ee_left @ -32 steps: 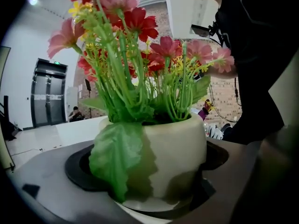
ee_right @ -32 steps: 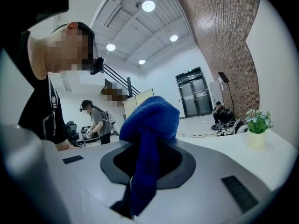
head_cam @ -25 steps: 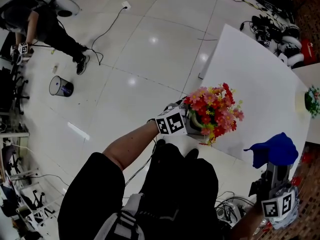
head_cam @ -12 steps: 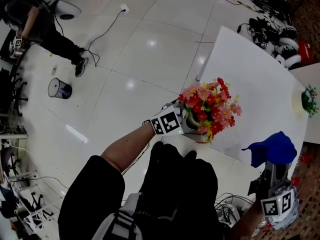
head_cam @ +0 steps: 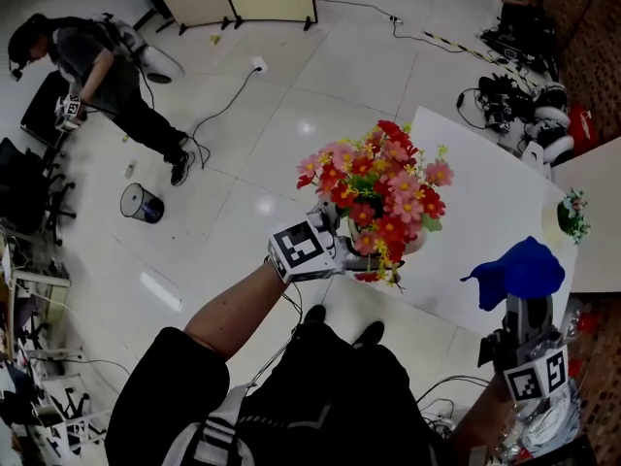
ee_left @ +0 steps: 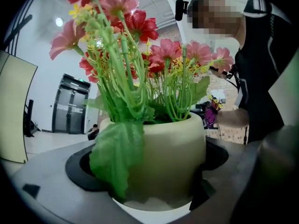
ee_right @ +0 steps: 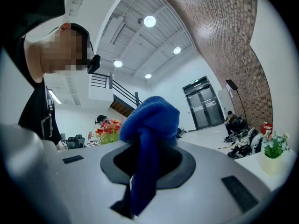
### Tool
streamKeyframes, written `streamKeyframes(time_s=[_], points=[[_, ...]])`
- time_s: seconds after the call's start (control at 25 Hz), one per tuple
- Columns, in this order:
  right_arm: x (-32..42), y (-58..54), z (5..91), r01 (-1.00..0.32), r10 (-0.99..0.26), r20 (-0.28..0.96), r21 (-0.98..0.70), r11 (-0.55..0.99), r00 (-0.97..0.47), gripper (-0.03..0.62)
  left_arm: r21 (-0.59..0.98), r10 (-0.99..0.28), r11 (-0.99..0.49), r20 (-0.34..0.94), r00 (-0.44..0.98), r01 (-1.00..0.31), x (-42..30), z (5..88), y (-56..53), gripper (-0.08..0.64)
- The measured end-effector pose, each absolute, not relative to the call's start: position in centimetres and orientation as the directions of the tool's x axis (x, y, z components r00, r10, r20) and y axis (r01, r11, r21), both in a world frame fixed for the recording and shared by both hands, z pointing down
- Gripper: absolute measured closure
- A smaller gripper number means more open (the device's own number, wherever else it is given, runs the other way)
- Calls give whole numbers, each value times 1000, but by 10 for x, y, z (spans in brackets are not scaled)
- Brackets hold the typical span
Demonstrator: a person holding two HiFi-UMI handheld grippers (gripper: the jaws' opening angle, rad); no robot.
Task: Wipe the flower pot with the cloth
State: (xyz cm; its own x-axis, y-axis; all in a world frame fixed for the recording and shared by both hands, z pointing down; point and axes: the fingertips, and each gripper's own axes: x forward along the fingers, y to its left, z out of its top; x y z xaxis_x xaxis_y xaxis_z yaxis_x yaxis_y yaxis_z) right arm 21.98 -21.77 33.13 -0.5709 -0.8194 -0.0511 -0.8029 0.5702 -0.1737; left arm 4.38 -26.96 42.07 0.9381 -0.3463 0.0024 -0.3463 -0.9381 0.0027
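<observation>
A cream flower pot (ee_left: 170, 155) filled with red and pink artificial flowers (head_cam: 374, 192) is held in the air over the table's near edge. My left gripper (head_cam: 364, 255) is shut on it, jaws on either side of the pot's lower body, as the left gripper view (ee_left: 154, 195) shows. A green leaf (ee_left: 117, 157) hangs over the pot's front. My right gripper (head_cam: 524, 314) is at the lower right, shut on a blue cloth (head_cam: 519, 270) that bunches above the jaws (ee_right: 149, 125) and hangs apart from the pot.
A white table (head_cam: 485, 187) lies beyond the pot, with a small potted plant (head_cam: 571, 216) at its right edge. Another person (head_cam: 107, 66) bends over at far left near a bin (head_cam: 143, 203). Cables and gear (head_cam: 514, 95) lie on the floor behind the table.
The left gripper has raised the flower pot higher and nearer the head camera. The right gripper with the blue cloth has stayed roughly where it was.
</observation>
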Motion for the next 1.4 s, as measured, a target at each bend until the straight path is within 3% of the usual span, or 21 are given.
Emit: streamKeyframes(time_s=[0.32, 0.72, 1.08, 1.4], points=[[194, -205, 264, -739, -750, -168, -132, 661, -640, 526, -16, -296, -955, -65, 953, -297, 45, 300, -227, -11], [147, -181, 210, -601, -601, -200, -68, 796, -774, 526, -29, -219, -975, -27, 975, -220, 65, 255, -206, -11], [91, -153, 176, -515, -510, -79, 81, 853, -857, 526, -65, -257, -964, -47, 965, -259, 82, 217, -228, -11], [84, -149, 167, -508, -511, 0, 117, 854, -860, 528, -50, -183, -981, -115, 976, -189, 81, 208, -217, -11]])
